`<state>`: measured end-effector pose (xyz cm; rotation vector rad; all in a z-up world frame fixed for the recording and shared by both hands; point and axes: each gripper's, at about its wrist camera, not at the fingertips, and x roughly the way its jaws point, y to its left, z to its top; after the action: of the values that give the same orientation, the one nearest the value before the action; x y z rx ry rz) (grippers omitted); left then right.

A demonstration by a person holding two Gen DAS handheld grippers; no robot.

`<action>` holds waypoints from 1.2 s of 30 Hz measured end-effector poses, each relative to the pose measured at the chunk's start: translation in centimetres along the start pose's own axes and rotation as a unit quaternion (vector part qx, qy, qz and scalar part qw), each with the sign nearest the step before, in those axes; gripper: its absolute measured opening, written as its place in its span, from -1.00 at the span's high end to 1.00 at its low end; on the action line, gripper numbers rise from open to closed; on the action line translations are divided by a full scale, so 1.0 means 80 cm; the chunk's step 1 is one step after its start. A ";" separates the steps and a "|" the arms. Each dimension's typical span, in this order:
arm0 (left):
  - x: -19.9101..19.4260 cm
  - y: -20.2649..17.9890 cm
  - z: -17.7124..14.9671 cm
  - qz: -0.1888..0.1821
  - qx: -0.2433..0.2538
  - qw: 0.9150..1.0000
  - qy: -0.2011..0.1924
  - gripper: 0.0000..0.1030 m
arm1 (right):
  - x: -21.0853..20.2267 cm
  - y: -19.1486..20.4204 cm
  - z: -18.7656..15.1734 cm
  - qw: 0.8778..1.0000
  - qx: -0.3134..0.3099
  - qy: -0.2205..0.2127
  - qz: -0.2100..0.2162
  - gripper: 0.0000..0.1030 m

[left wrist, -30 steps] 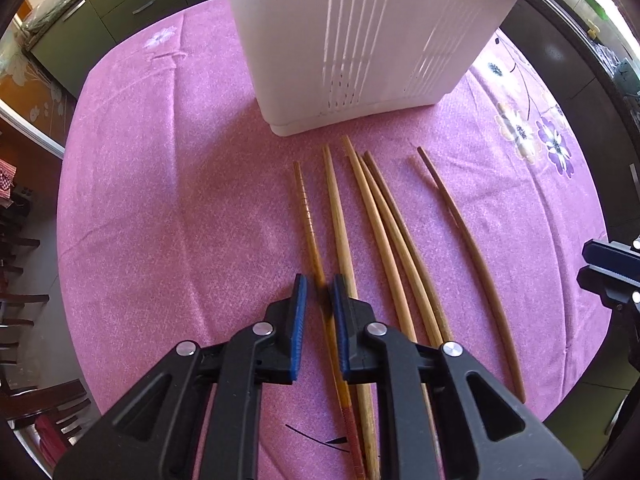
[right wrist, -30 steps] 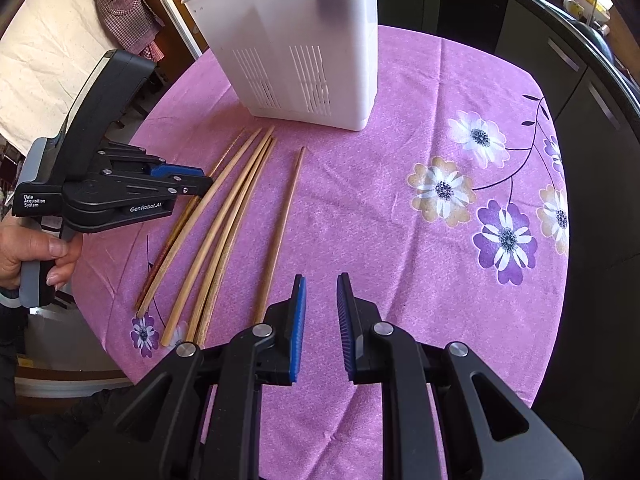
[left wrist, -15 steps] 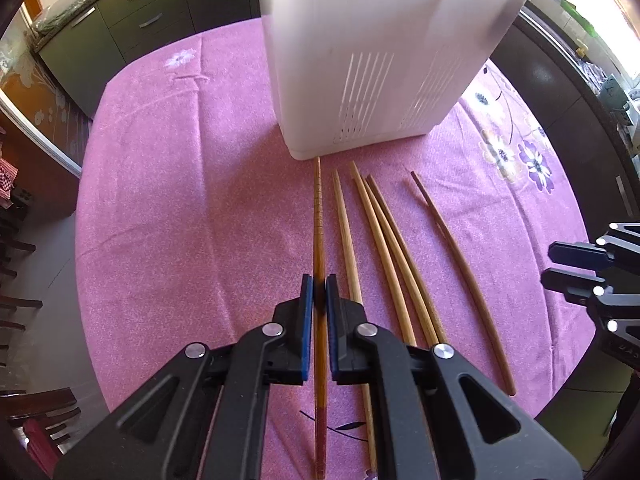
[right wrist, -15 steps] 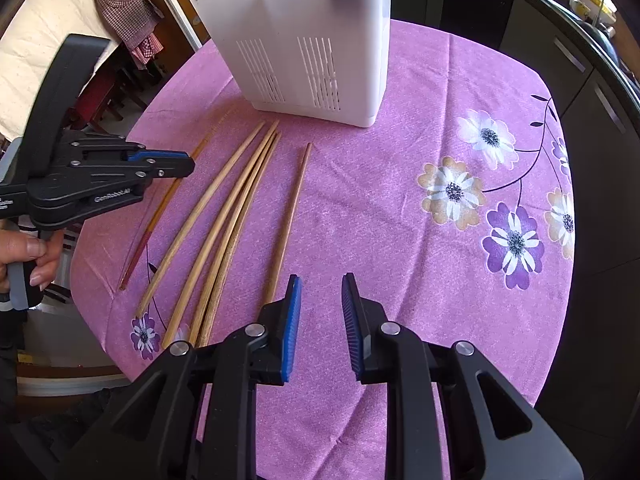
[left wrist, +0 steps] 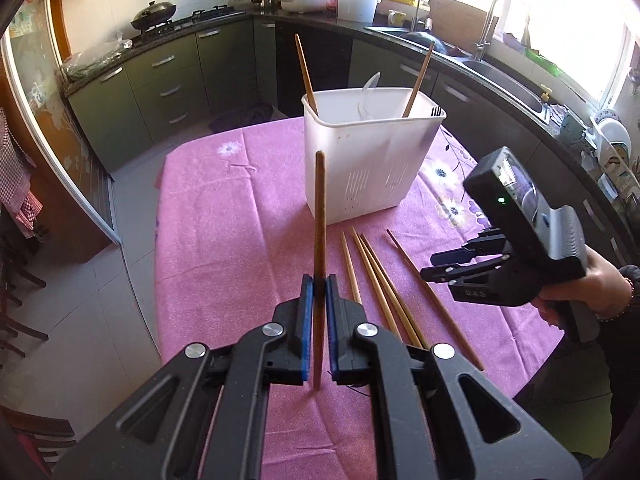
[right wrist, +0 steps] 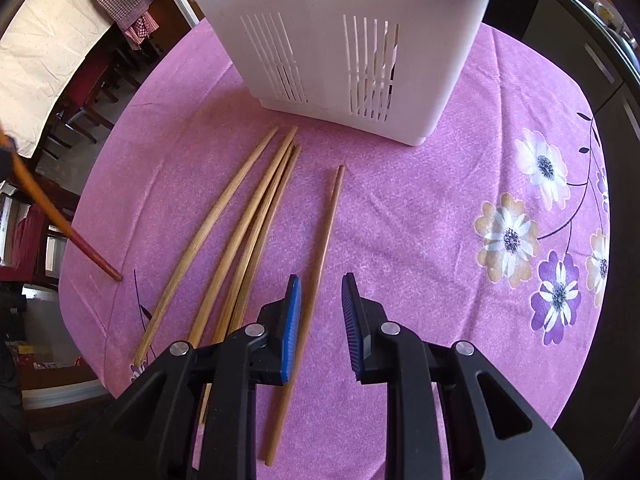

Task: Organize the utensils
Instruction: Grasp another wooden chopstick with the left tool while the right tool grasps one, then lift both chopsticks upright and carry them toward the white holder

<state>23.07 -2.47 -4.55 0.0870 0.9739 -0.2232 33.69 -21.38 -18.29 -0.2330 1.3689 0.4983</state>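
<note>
My left gripper (left wrist: 315, 282) is shut on a dark brown chopstick (left wrist: 319, 216) and holds it nearly upright above the pink tablecloth; its lower end shows in the right wrist view (right wrist: 60, 220). A white slotted utensil holder (left wrist: 368, 156) stands behind it with two chopsticks and a pale utensil inside. Several light wooden chopsticks (right wrist: 244, 220) lie on the cloth in front of the holder (right wrist: 348, 40). My right gripper (right wrist: 318, 292) is open, low over the rightmost lying chopstick (right wrist: 324, 236), which passes under the left finger.
The round table's pink flowered cloth (right wrist: 460, 208) falls off at the edges all around. Kitchen cabinets and a counter with a sink (left wrist: 500, 76) ring the far side. Chairs (left wrist: 16, 312) stand at the left.
My left gripper has lifted the dark chopstick off the cloth and tilted it up to near vertical. My right gripper has moved forward and down over the rightmost chopstick and opened wider.
</note>
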 end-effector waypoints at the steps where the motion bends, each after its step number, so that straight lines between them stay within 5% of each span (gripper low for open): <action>1: -0.003 0.000 -0.002 0.001 0.002 1.000 -0.002 0.87 | 0.005 0.000 0.004 1.000 0.001 0.005 -0.003 0.58; 8: -0.009 0.001 -0.011 -0.003 0.007 1.000 -0.006 0.87 | 0.018 0.012 0.022 1.000 -0.008 0.019 -0.022 0.58; 16: -0.010 0.000 -0.013 -0.002 0.011 1.000 -0.008 0.87 | 0.019 0.025 0.020 0.998 -0.027 0.009 -0.047 0.87; 29: -0.015 0.001 -0.017 0.000 0.010 1.000 -0.009 0.87 | -0.168 0.025 -0.056 0.985 -0.036 -0.168 -0.001 0.87; 36: -0.022 0.002 -0.026 0.004 0.012 1.000 -0.013 0.87 | -0.222 0.027 -0.123 0.978 -0.042 -0.206 -0.015 0.87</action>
<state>20.46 -1.72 -4.24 0.1104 0.9448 -0.2277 21.99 -27.44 -2.69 -0.2052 0.9408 0.5460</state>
